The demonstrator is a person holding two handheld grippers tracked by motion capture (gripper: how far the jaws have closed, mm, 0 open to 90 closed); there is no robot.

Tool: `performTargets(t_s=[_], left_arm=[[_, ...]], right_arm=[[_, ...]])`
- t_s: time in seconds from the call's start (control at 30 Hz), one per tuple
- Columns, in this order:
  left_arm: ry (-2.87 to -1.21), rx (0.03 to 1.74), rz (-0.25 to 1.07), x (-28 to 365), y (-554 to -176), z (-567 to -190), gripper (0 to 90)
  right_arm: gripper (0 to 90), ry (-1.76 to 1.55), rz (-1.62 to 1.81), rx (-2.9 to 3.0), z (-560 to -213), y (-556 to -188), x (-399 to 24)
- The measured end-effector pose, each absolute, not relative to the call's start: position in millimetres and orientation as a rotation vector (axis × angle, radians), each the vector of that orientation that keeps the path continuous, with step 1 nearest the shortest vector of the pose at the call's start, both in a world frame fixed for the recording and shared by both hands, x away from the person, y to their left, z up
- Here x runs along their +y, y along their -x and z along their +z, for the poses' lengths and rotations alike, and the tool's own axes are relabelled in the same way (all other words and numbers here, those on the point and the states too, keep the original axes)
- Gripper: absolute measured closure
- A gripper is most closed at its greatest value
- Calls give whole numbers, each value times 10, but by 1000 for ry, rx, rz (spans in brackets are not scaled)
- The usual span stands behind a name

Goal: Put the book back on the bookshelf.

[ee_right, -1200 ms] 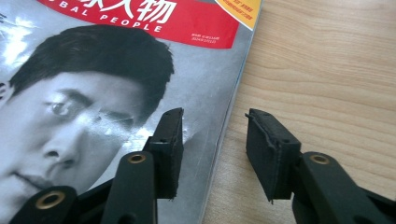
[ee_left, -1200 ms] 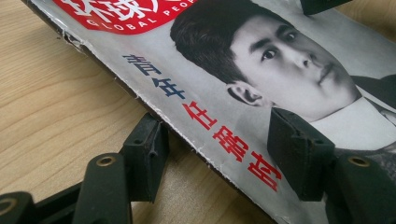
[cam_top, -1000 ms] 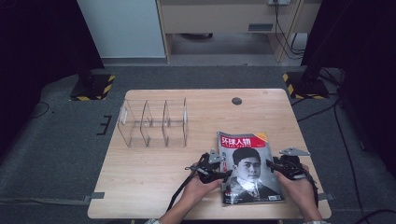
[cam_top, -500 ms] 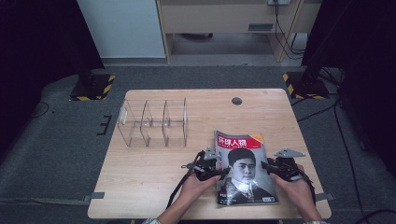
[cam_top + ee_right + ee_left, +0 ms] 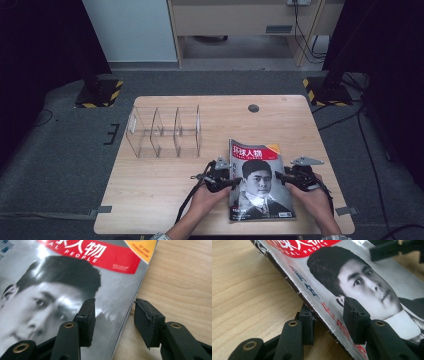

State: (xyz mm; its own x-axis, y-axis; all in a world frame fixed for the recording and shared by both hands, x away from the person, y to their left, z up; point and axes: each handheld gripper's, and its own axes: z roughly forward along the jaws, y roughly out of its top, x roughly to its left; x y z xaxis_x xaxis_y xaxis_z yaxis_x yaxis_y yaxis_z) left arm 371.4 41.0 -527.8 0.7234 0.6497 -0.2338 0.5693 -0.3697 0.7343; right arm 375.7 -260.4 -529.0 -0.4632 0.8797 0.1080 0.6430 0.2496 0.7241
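Both grippers were black. The left gripper (image 5: 220, 176) had round brass-coloured pins in its arms and a black cable. The right gripper (image 5: 296, 178) carried a grey plate on top.

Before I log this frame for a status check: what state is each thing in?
Magazine: closed, cover up, spine edge lifted off the table.
Rack: upright, empty.
Left gripper: jaws straddle the spine edge, just been closing.
Right gripper: jaws straddle the other edge, just been opening.

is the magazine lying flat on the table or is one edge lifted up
One edge is lifted. In the left gripper view the magazine's spine edge stands clear of the table, with one jaw of the left gripper beneath it.
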Motion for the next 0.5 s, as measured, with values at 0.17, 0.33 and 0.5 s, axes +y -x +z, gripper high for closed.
performTargets(t_s=[0.17,0.33,0.5], left_arm=[[-2075,913,118,400,-3692,-5271,628],[-2069,912,99,409,-3708,-5264,641],[-2079,886,96,374,-3751,-5246,507]], right_arm=[[526,-1413,1047,2208,-5303,-3817,-2604],[543,-1397,1040,2212,-5297,-3802,-2590],[546,-1398,1048,2214,-5303,-3801,-2593]])
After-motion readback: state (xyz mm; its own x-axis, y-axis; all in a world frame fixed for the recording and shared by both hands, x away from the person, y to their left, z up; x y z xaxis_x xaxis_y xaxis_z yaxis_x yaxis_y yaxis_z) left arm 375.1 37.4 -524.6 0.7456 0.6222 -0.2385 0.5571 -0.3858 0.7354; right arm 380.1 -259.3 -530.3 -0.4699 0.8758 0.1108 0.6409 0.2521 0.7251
